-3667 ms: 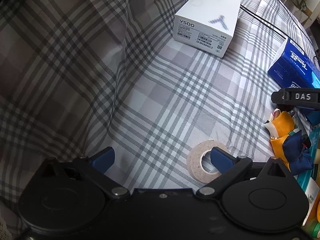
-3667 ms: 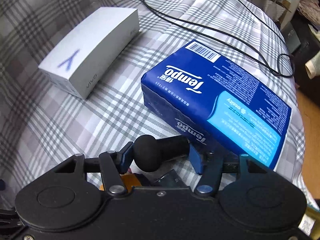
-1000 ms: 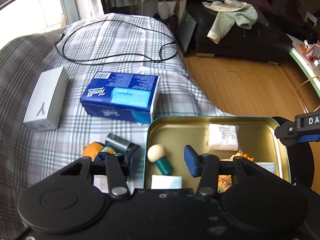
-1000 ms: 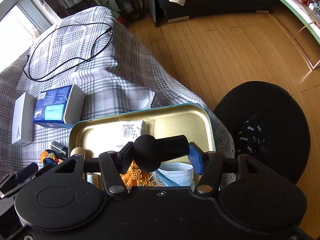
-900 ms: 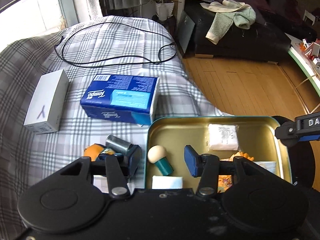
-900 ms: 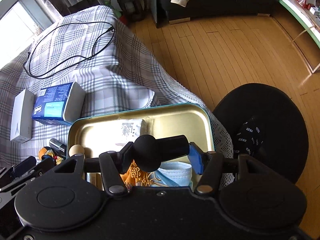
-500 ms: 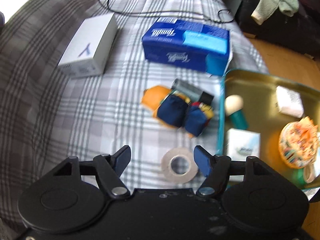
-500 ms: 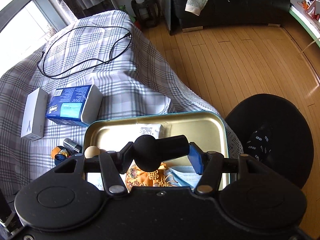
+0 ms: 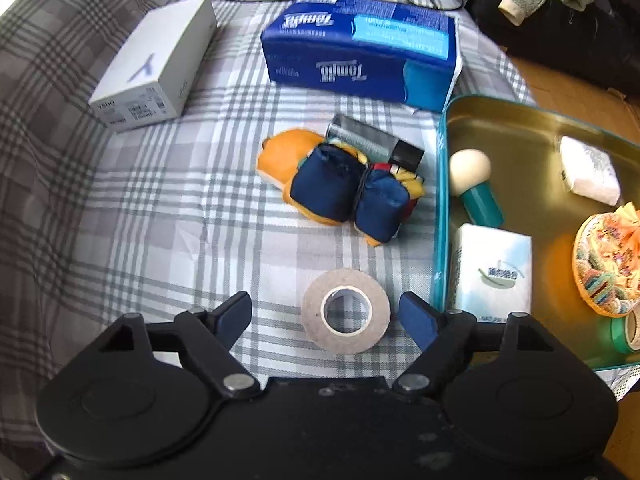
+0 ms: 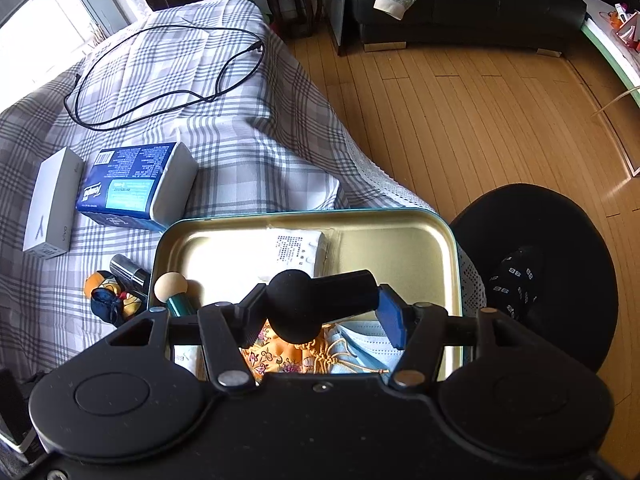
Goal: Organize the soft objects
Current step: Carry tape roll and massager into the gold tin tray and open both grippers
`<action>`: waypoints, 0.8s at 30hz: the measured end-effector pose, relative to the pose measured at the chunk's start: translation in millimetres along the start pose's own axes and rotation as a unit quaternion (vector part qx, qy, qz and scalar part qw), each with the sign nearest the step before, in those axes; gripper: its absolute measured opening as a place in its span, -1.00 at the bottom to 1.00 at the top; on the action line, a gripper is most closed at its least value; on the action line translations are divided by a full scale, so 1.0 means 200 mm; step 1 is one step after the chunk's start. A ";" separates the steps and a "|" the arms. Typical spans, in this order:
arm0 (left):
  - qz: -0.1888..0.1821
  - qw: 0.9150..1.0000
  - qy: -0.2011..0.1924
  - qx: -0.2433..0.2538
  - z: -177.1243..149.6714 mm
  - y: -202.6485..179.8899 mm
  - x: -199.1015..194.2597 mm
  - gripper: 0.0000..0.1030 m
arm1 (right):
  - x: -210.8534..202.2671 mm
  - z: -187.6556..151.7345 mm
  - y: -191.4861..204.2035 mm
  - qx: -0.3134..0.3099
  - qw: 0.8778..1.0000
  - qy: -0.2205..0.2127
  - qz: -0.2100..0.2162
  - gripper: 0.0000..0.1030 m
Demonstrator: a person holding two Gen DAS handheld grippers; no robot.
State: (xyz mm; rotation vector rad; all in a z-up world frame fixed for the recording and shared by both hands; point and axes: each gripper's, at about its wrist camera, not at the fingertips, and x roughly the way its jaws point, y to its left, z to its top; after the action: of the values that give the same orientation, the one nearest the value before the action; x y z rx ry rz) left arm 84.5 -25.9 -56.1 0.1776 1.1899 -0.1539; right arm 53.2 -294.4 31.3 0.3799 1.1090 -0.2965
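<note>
The tape roll (image 9: 345,311) lies on the cloth (image 9: 160,208), left of the tray (image 9: 440,216). Behind it sits the plush toy (image 9: 340,188), a tube (image 9: 372,142) touching its far side. Farther back stand the tissue pack (image 9: 360,48) and, to its left, the box (image 9: 156,68).

Left wrist view: low, close over bedspread (image 9: 168,184). Right wrist view: higher, looking down. Shared: tin tray (image 9: 440,216) (image 10: 450,240), at 3 o'clock left view, centre right view.

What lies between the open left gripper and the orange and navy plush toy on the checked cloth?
In the left wrist view, a white roll of tape lies flat between the left gripper and the orange and navy plush toy; otherwise only checked cloth.
</note>
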 end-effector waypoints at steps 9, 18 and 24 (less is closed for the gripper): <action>-0.019 0.999 0.004 -0.028 0.01 0.04 0.03 -0.13 | 0.00 0.00 0.00 -0.002 1.000 -0.001 -0.002 0.10; -0.058 0.997 -0.049 -0.002 0.17 -0.12 -0.28 -0.13 | -0.01 0.01 -0.05 0.008 1.000 -0.014 -0.015 0.10; -0.085 0.993 -0.073 0.039 0.30 -0.38 -0.39 -0.12 | -0.03 0.03 -0.08 0.012 0.999 -0.027 -0.027 0.10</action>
State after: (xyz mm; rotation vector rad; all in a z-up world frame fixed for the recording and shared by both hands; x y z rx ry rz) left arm 93.7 -111.4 33.7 0.1322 1.0536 -0.3576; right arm 48.6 -310.3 36.8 0.3617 1.0640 -0.3663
